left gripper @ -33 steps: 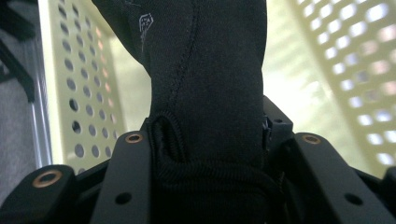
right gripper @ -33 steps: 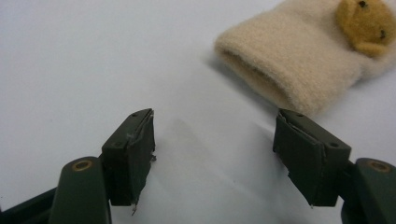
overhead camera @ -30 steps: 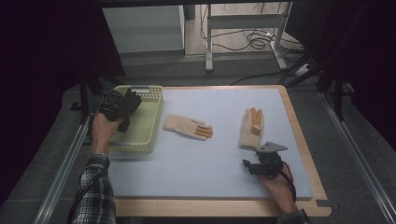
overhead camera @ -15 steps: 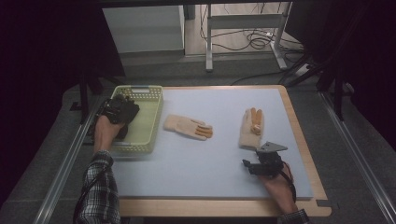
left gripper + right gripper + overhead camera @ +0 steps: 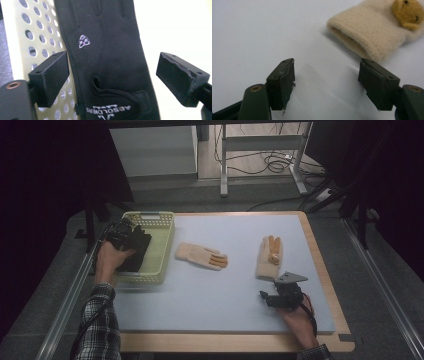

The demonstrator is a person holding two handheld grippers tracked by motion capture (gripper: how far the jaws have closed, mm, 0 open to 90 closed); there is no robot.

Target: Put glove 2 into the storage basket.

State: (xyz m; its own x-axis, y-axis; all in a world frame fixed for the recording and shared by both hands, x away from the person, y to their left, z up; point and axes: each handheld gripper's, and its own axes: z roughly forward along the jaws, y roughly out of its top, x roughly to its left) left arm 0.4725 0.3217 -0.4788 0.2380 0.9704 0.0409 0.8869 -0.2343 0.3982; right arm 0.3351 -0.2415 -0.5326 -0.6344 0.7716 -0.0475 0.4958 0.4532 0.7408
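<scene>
Sorting gloves into the yellow basket (image 5: pixel 162 251) seems to be the work, and the step in hand is the release of the black glove (image 5: pixel 110 62). The table (image 5: pixel 220 300) carries the basket at its left edge, and the black glove lies inside it, along the perforated wall. The left gripper (image 5: pixel 125 236) hovers over this glove; its jaws have just been opening and now stand apart on both sides of the cloth, without pressing it. To finish well, the person should lift this gripper straight up, so no pad catches the wrist strap. Two cream gloves wait on the mat: one (image 5: pixel 202 256) near the basket, the other (image 5: pixel 374 32) just beyond the right gripper (image 5: pixel 325 82), whose jaws are apart with nothing between them. Its cuff faces that gripper, a good place for a grip.
</scene>
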